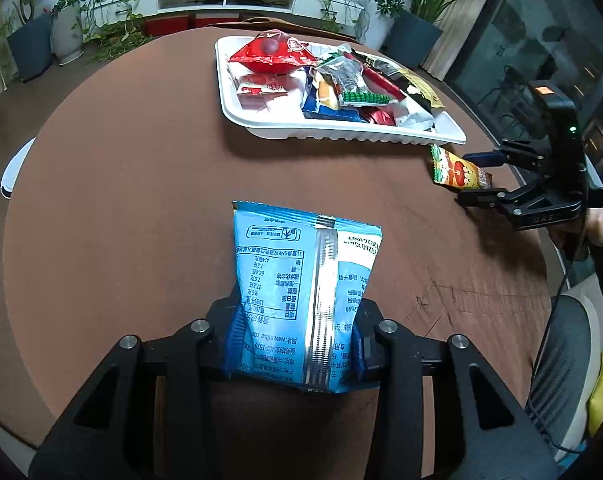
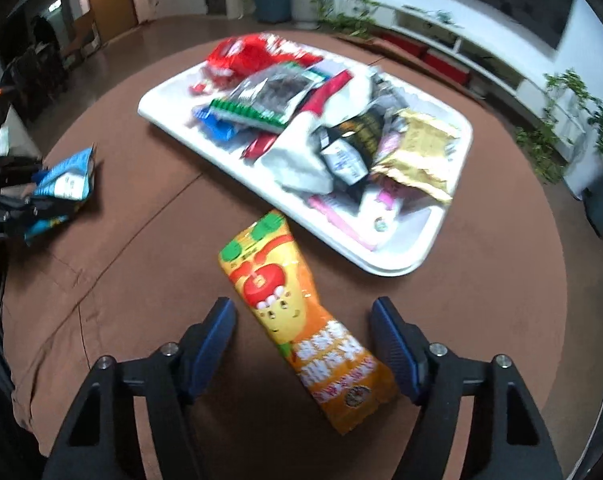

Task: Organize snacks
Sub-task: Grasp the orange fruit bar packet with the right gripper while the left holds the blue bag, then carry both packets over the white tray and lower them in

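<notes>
Round brown table [image 1: 141,184], white tray [image 1: 341,132] at about 1 o'clock in the left wrist view, heaped with mixed snack packets. A red packet [image 1: 273,54] sits at the tray's far end, a green-edged clear packet [image 1: 351,80] near its middle, a gold packet [image 2: 421,152] toward its right side in the right wrist view.

Left gripper [image 1: 297,340]: jaws clamped on a light blue snack bag [image 1: 301,280]. The bag stands up out of the jaws, printed back facing the camera, silver seam running down its middle. Blue pads press into both of its lower edges. In the right wrist view the same bag shows at 9 o'clock, well apart from the tray.

Right gripper [image 2: 303,340]: jaws spread, not gripping. An orange snack packet [image 2: 301,320] lies flat on the table between the two blue pads [image 2: 217,340], aslant, its green end pointing to 11 o'clock toward the tray. Gaps show on both sides between pads and packet. The packet's far end lies just beside the tray's near rim, apart from it.

Left wrist view shows this gripper at 3 o'clock, a hand [image 1: 597,220] behind it, fingers astride the orange packet.

Right wrist view is blurred.
</notes>
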The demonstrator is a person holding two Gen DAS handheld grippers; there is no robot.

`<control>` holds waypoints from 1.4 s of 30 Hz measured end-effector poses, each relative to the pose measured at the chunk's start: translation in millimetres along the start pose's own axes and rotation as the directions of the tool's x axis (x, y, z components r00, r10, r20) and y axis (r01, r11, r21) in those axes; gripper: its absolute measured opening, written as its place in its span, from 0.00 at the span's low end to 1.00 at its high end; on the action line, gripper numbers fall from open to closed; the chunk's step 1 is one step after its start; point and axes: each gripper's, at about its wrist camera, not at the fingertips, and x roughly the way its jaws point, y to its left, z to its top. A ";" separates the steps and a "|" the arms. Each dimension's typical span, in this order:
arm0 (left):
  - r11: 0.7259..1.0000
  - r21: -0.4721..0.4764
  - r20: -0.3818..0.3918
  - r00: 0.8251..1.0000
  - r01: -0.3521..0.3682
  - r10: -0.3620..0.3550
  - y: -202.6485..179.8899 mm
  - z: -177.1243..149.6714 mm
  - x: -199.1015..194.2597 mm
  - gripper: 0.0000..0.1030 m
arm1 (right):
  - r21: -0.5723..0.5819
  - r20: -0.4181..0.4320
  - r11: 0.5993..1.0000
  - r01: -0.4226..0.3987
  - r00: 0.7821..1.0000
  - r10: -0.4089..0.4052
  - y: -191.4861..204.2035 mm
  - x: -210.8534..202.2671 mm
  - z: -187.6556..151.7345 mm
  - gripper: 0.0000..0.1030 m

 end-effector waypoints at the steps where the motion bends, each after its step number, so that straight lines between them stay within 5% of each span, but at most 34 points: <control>1: 1.000 0.002 0.000 1.000 0.001 -0.001 -0.1 0.0 0.1 0.37 | -0.003 0.011 1.000 -0.005 1.000 0.005 1.2 -0.3 0.6 0.66; 13: 0.998 0.058 -0.003 1.000 -0.026 0.027 -5.4 -1.3 2.9 0.37 | 0.021 -0.056 0.999 -0.047 0.997 0.049 -3.3 -1.5 0.0 0.61; 18: 0.995 0.087 0.000 0.998 -0.056 0.056 -10.6 -2.1 5.1 0.37 | 0.056 -0.086 0.998 -0.034 0.996 0.038 2.5 -6.7 -5.3 0.45; 21: 0.994 0.090 0.004 0.998 -0.061 0.061 -11.2 -2.9 4.8 0.37 | 0.089 -0.096 0.996 -0.009 0.995 0.017 11.0 -10.2 -8.7 0.26; 24: 0.993 0.096 0.010 0.997 -0.072 0.071 -12.9 -3.8 4.5 0.37 | 0.122 -0.096 0.993 0.011 0.995 0.001 23.2 -14.3 -13.2 0.21; 42: 0.993 0.089 0.036 0.996 -0.079 0.076 -13.2 -6.4 -1.8 0.35 | 0.392 0.107 0.901 -0.184 0.982 0.154 74.6 -43.5 -50.9 0.14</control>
